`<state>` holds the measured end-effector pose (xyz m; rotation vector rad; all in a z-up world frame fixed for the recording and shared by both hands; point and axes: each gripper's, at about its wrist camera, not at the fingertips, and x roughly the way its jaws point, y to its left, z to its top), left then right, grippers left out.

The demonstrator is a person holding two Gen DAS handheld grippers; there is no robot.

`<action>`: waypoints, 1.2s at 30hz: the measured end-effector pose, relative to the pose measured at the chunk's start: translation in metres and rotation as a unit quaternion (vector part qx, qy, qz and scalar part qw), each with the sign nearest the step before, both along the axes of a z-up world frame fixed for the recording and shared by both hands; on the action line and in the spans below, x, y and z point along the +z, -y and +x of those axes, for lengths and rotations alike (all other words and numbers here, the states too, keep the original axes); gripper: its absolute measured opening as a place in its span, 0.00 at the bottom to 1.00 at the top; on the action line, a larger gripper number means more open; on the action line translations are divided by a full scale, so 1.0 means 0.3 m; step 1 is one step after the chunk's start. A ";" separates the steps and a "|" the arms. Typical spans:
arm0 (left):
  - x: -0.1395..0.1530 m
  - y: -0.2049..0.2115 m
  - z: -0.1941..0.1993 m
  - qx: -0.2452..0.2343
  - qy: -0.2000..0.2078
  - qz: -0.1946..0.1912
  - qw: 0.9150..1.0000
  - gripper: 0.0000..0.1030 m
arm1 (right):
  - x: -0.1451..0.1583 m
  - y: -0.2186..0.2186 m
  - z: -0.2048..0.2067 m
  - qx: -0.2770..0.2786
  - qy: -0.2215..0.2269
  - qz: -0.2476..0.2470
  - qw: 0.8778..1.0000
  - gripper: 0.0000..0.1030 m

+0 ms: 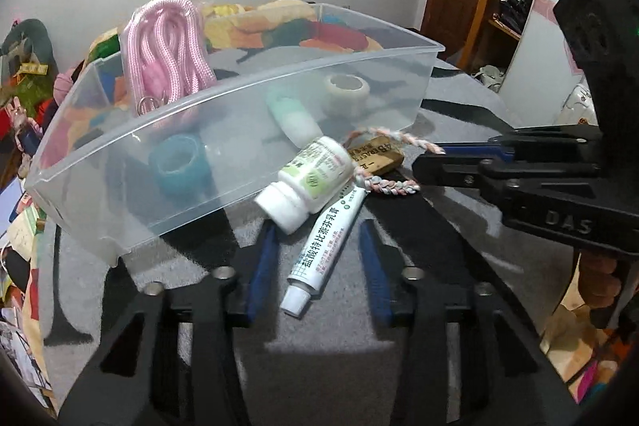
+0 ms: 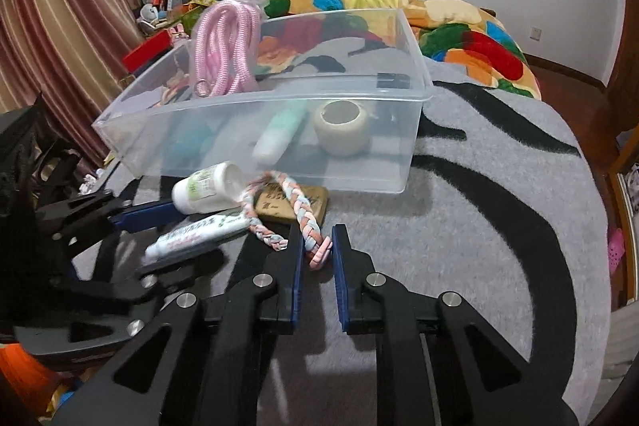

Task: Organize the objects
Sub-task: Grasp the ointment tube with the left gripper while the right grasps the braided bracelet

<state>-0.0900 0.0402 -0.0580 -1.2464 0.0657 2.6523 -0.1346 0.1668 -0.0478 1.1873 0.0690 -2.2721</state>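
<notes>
- The left gripper (image 1: 319, 246) is spread open, its blue fingers flanking the ointment tube (image 1: 325, 242) on the grey rug (image 2: 479, 226) without touching it.
- The right gripper (image 2: 317, 246) is open, with the end of the braided cord (image 2: 315, 250) between its fingers.
- A white pill bottle (image 1: 307, 182) lies against the tube, in front of the clear plastic bin (image 1: 199, 154).
- The bin holds pink rope (image 1: 167, 50), tape rolls and a green-and-white bottle.

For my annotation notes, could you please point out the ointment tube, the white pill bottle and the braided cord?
ointment tube (image 1: 325, 240), left wrist view, printed body.
white pill bottle (image 1: 315, 172), left wrist view, label.
braided cord (image 2: 305, 216), right wrist view, right strand.
</notes>
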 end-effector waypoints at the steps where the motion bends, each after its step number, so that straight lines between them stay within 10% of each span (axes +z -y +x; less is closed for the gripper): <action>1: 0.001 0.003 0.008 -0.002 -0.001 0.003 1.000 0.29 | 0.005 -0.004 0.011 0.001 -0.002 -0.002 1.000 0.12; 4: 0.006 0.016 0.043 -0.012 -0.004 0.012 1.000 0.15 | 0.022 -0.014 0.038 0.007 -0.001 -0.016 1.000 0.12; 22: 0.195 0.113 0.161 0.015 -0.084 0.042 0.995 0.15 | 0.224 -0.003 0.087 0.027 -0.051 -0.075 0.996 0.12; 36: 0.260 0.220 0.005 0.063 -0.098 0.052 0.992 0.15 | 0.273 0.096 -0.068 0.012 -0.061 -0.082 0.995 0.12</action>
